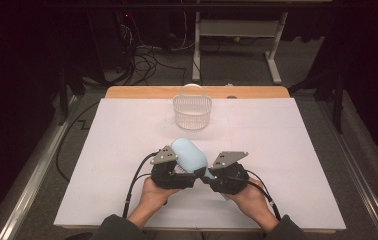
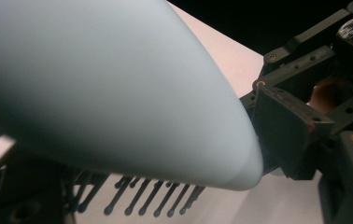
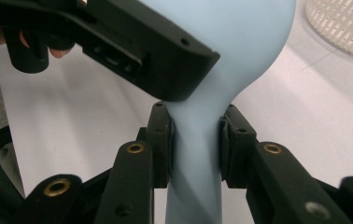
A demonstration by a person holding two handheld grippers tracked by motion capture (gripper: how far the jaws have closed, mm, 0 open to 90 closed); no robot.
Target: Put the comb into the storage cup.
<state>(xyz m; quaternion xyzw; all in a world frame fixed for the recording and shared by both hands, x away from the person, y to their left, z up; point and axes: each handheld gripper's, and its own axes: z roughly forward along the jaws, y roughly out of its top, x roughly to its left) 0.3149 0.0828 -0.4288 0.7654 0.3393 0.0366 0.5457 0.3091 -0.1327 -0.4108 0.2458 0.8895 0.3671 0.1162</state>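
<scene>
The pale blue, smooth plastic hairbrush with black ball-tipped bristles sits at lower centre of the high view, raised between the two tools above the white sheet covering the counter. The right hand-held gripper is clamped on the brush's narrow handle: in the right gripper view, at centre frame, both black pads press the handle from either side, with the handle running up into the broad oval head at the top of the frame. The left hand-held gripper, lower centre-left of the high view, lies against the head of the brush; in the right gripper view one of its black jaws crosses the upper left of the frame against the head, near the neck. Whether its jaws actually grip the head cannot be told. In the left gripper view the rounded back of the head occupies the upper left, with bristles showing along the bottom of the frame. A white slotted plastic basket stands at upper centre of the high view, well apart from the brush, near the counter's far edge.
</scene>
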